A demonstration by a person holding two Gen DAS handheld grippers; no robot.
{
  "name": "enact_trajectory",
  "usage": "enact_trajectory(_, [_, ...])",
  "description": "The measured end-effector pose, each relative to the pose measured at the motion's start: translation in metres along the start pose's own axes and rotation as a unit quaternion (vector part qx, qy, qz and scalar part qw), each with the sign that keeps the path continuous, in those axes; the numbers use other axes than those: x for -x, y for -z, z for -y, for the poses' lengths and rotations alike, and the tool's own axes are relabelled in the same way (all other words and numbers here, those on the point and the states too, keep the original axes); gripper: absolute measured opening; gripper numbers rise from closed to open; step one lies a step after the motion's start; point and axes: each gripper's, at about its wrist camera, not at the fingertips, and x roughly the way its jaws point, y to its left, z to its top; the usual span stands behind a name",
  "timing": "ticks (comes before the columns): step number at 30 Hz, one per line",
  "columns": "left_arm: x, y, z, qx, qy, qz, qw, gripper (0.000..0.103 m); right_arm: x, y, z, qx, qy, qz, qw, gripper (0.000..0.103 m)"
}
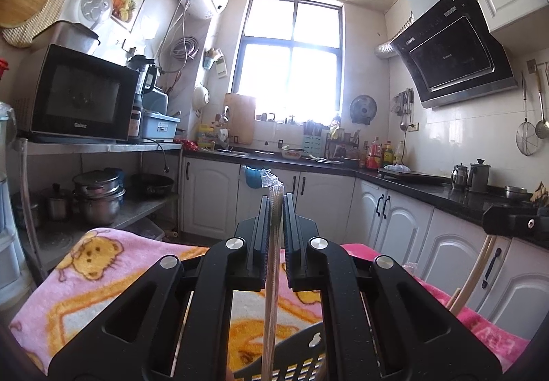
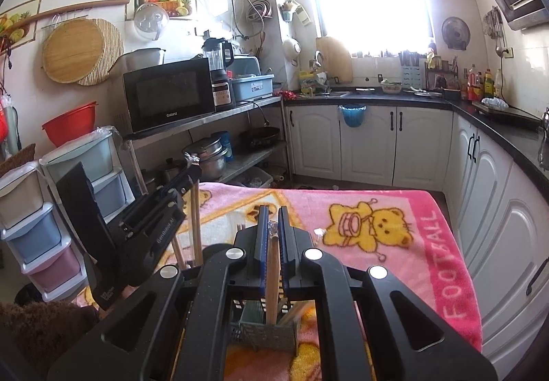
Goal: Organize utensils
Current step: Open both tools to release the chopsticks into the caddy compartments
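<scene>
left gripper, nearest the lens, jaws clamped on wrapped chopsticks standing upright above a dark slotted utensil basket on the pink blanket. right gripper, tilted somewhat downward, jaws pinched on a wooden chopstick pair whose lower ends sit in the basket's grey compartment. both bundles look light, stiff and thin; the wrapper is probably slippery, so a grip near the upper end seems sound. the left gripper points level.
</scene>
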Motion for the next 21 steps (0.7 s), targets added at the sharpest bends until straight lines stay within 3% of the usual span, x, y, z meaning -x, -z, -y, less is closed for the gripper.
enact_trajectory(3, [0.006, 0.000, -0.003, 0.006, 0.005, -0.006, 0.9999, 0.015, 0.002, 0.005, 0.004, -0.006, 0.000, -0.004, 1.000, 0.009])
enact_trajectory(8, [0.015, 0.002, -0.008, 0.020, 0.008, -0.018, 0.9996, 0.017, 0.007, 0.012, 0.008, -0.012, 0.002, -0.009, 1.000, 0.012])
enact_trajectory(21, [0.050, 0.001, -0.027, 0.075, 0.032, -0.065, 0.9945, 0.041, 0.017, 0.022, 0.012, -0.014, 0.005, -0.015, 1.000, 0.028])
